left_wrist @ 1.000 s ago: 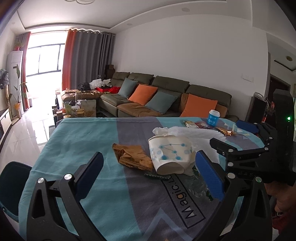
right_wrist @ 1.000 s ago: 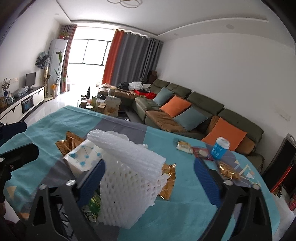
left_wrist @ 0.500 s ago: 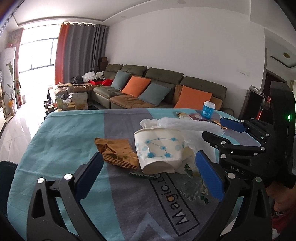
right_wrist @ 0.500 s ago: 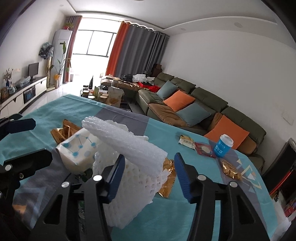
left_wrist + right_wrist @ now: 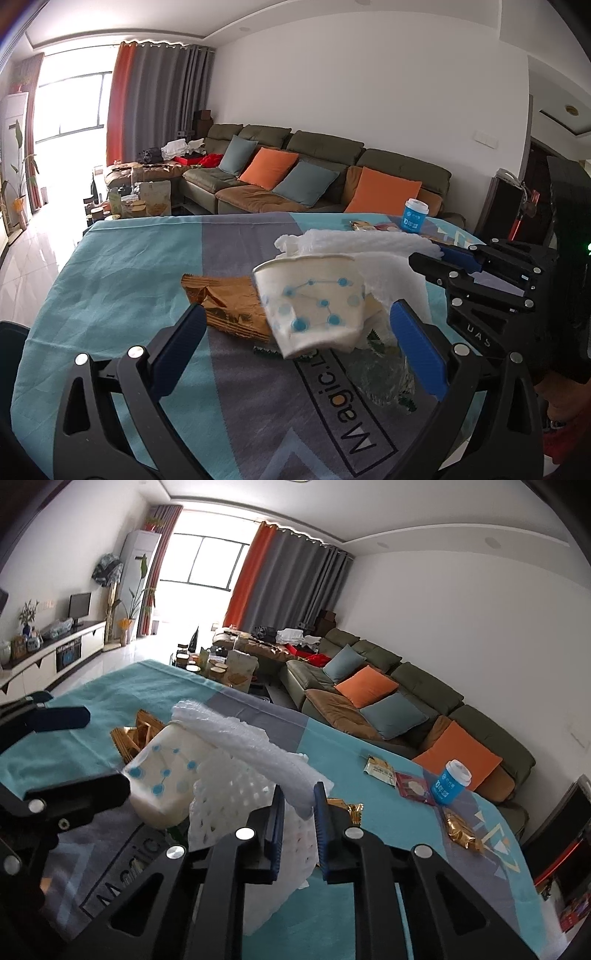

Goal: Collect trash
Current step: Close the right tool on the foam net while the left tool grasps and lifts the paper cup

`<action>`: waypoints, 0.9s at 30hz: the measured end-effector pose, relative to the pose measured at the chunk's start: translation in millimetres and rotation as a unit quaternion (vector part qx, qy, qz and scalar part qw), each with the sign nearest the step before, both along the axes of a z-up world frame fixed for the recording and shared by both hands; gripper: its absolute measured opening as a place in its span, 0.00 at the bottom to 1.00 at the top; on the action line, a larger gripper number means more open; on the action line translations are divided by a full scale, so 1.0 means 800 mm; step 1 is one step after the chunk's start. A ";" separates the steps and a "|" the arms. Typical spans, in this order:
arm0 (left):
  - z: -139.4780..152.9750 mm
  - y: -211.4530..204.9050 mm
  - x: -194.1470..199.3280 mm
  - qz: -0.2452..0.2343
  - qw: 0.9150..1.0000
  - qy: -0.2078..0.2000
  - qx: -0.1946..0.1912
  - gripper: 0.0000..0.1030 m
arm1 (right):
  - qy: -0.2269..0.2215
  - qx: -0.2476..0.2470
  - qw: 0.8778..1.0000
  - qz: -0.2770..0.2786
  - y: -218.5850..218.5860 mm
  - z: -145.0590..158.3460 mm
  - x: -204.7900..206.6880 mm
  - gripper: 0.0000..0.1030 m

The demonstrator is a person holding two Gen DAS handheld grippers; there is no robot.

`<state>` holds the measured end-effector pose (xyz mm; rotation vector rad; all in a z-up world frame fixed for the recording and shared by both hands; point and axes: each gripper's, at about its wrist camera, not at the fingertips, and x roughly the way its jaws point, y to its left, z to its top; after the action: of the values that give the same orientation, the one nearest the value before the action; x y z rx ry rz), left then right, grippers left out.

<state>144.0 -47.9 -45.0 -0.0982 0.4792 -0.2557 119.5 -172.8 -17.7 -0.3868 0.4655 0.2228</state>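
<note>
A white foam net sleeve (image 5: pixel 251 775) lies on a crushed paper cup with blue dots (image 5: pixel 314 306) on the teal tablecloth (image 5: pixel 122 269). My right gripper (image 5: pixel 298 830) is shut on the sleeve's right end; it also shows in the left wrist view (image 5: pixel 454 258). My left gripper (image 5: pixel 295 343) is open and empty, its blue pads either side of the cup, just in front of it. A crumpled gold wrapper (image 5: pixel 225 302) lies left of the cup. A clear plastic wrapper (image 5: pixel 380 373) lies under the cup's right side.
A blue lidded cup (image 5: pixel 450 782), a red packet (image 5: pixel 413 788), a beige packet (image 5: pixel 378 768) and gold wrappers (image 5: pixel 460 832) lie at the table's far right. A dark chair (image 5: pixel 11 347) stands at the left edge. A sofa (image 5: pixel 314 177) is behind.
My right gripper has closed from wide open onto the foam net sleeve. My left gripper has moved closer to the paper cup and stays open.
</note>
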 end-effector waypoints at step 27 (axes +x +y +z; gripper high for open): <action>-0.039 -0.044 0.061 -0.050 0.994 0.093 0.026 0.95 | -0.022 0.070 0.997 -0.016 -0.026 0.023 -0.012 0.10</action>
<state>192.8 -82.9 -76.0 -0.0471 0.6778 -0.3339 109.8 -193.8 0.9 -0.2461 0.4097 0.2140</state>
